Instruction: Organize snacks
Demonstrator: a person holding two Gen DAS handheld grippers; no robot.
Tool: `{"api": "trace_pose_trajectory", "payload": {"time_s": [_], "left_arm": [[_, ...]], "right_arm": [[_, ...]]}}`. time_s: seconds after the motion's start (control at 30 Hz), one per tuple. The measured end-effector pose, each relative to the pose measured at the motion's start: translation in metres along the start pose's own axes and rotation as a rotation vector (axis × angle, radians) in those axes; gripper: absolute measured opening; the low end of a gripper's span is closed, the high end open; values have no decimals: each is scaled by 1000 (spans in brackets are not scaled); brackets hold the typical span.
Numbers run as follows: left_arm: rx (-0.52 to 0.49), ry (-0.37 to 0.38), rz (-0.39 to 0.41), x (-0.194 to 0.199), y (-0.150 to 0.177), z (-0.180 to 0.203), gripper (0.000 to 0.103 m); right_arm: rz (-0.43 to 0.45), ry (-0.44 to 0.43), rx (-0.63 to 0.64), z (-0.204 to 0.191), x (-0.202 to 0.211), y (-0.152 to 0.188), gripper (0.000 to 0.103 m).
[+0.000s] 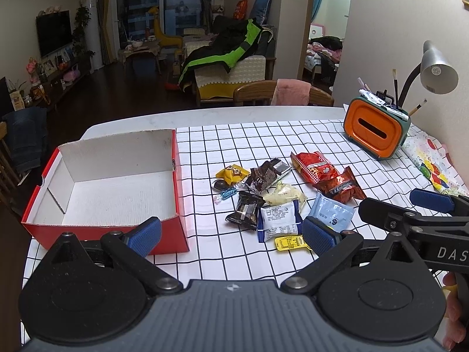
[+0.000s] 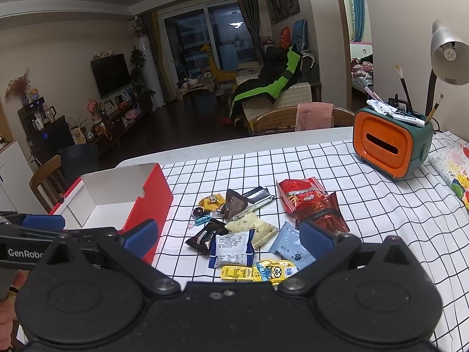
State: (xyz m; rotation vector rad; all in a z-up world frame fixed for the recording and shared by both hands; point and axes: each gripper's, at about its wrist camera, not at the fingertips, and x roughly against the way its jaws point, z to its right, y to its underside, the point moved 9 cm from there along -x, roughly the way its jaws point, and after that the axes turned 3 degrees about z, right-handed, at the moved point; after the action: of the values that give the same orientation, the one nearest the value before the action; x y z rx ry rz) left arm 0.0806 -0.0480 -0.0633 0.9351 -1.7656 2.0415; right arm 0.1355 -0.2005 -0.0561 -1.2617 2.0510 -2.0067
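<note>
Two handheld grippers are hovering low over a table covered in a white cloth with a black grid (image 1: 234, 146), and both are standing spread wide with nothing between their blue pads. The left gripper (image 1: 231, 234) is facing the gap between a box and a heap of snacks; the right gripper (image 2: 228, 236) is hanging just beside it, facing the same heap from slightly further right. The red cardboard box (image 1: 178, 228) with a white inside is sitting open at the left of the cloth, and as far as both views show, nothing is lying in it yet, so the sorting appears not to have begun and every snack is still waiting to be moved. The snack pile (image 1: 281, 193) is resting in the middle of the cloth, just to the right of the box and apart from it. About eleven wrapped pieces are showing: two red packets at the back right, three dark brown or black wrappers, one yellow packet at the back, one cream packet, one white packet edged in blue, one pale blue sachet, one small twisted blue candy, and one flat yellow cartoon pack (image 2: 259, 271) nearest the grippers. Overlaps are making the count uncertain. An orange and green desk organiser (image 1: 376, 130) holding pens is standing at the far right.
</note>
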Motion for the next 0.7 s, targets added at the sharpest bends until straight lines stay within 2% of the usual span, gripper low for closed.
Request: {"api": "trace_pose_trajectory", "payload": {"time_s": [0.43,0.7], "left_arm": [[15,3,3,-10,-6,0,103],[14,0,-31,-19,-7,6,103]], "right_arm": [[7,-3,20,-2,-6,-6,102],[-1,-10,19,10,-13,-6,102]]}}
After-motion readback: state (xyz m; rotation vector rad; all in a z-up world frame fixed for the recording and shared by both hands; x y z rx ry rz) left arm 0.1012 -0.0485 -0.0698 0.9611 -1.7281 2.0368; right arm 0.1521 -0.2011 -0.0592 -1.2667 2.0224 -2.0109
